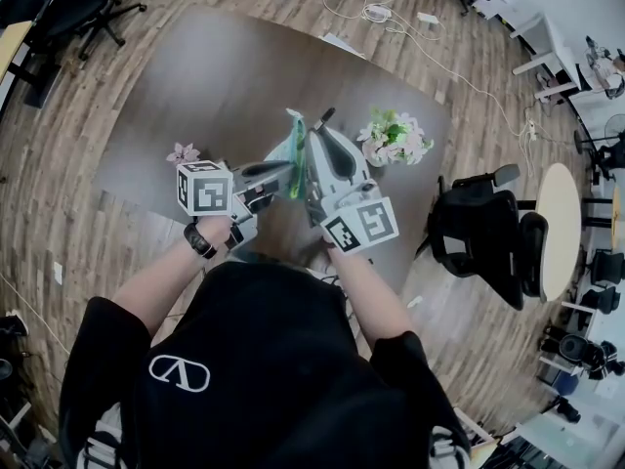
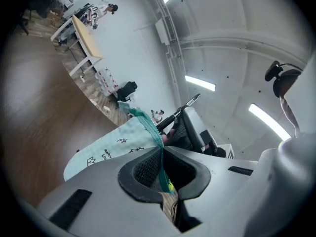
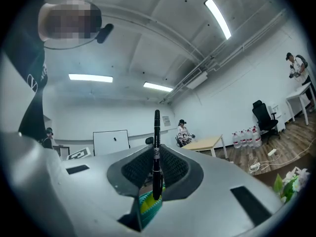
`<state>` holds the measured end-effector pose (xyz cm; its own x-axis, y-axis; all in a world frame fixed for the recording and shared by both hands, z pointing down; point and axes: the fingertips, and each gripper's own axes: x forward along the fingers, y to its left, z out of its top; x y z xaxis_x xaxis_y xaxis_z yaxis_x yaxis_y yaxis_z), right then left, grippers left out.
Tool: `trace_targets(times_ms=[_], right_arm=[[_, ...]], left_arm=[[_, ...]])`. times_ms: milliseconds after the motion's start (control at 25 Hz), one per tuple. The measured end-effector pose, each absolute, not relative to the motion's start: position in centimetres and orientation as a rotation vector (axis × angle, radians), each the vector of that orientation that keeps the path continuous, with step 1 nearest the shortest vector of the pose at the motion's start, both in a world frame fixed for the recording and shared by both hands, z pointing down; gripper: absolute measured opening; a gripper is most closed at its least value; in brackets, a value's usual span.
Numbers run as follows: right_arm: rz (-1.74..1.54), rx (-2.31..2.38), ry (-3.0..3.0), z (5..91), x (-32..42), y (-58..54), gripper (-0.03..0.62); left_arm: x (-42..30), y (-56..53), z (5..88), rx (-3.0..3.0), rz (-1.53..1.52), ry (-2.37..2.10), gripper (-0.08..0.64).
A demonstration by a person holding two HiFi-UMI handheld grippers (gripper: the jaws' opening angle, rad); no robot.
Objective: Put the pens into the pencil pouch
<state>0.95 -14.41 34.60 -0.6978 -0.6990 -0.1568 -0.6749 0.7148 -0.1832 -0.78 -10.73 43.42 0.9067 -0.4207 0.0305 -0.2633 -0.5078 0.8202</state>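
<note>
Over the brown table point(image 1: 195, 86), holds both grippers up close together, near the chest. Grips the pencil pouch point(image 1: 290, 151) with the left gripper point(image 1: 291, 172), coming in from the left with jaws pressed together on the pouch's teal zip edge. Seen in the left gripper view as a thin teal strip pinched between the dark pads of the left gripper point(image 2: 163, 169), with the mint body of the pouch point(image 2: 116, 147) hanging off to the left, small black doodles on its side. Keeps the pouch lifted clear of the table, long edge running away from the body.

Clamps a black pen point(image 1: 322, 121) in the right gripper point(image 1: 320, 145), just right of the pouch, with jaws nearly together on the barrel. Lies lengthwise along the jaws, long axis pointing away from the person, far end sticking out past the jaw tips. Stands upright in the right gripper view, pen point(image 3: 157, 147) centred between the pads of the right gripper point(image 3: 155, 169), near end reaching down to the teal and yellow of the pouch point(image 3: 148, 204); cannot tell whether touching it. Shows in the left gripper view as a slim dark rod point(image 2: 180, 110) slanting up to the right beyond the zip edge.

Farther right on the table, a bunch of white and pink flowers point(image 1: 395, 137); to the left, one small pink flower point(image 1: 183, 152).
</note>
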Motion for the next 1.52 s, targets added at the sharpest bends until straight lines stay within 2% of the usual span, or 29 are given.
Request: trace_targets(times_ms=[480,520,560,600,1080,1280,1520], right_arm=[[-0.26,-1.063,2.818,38.0,1.3,-13.1,0.046],[-0.269,-1.04,2.824,38.1,1.1,-13.0,0.072],[-0.273,-1.021,2.827,38.1,0.9,-12.9,0.131],[-0.274,-1.006,2.832,38.1,0.8,-12.8,0.149],[-0.233,-1.138,2.769,37.5,4.2,-14.1,0.156],[-0.311,-1.36,2.902,43.8,7.0,-17.4,0.156],[-0.574,-1.519,3.152,55.0,8.4,-21.0,0.156]], left_arm=[[-1.0,-11.4,41.1,2.175,-0.28,-0.492,0.014],[-1.1,-11.5,41.0,2.178,-0.283,-0.495,0.014],[-1.2,-11.7,40.9,2.177,-0.287,-0.497,0.014],[-1.4,-11.8,40.9,2.177,-0.288,-0.498,0.014],[-2.7,-12.4,41.4,2.158,-0.304,-0.544,0.014],[-3.8,-12.0,42.5,2.136,-0.315,-0.568,0.014],[-5.6,-11.4,43.7,2.097,-0.337,-0.617,0.014]])
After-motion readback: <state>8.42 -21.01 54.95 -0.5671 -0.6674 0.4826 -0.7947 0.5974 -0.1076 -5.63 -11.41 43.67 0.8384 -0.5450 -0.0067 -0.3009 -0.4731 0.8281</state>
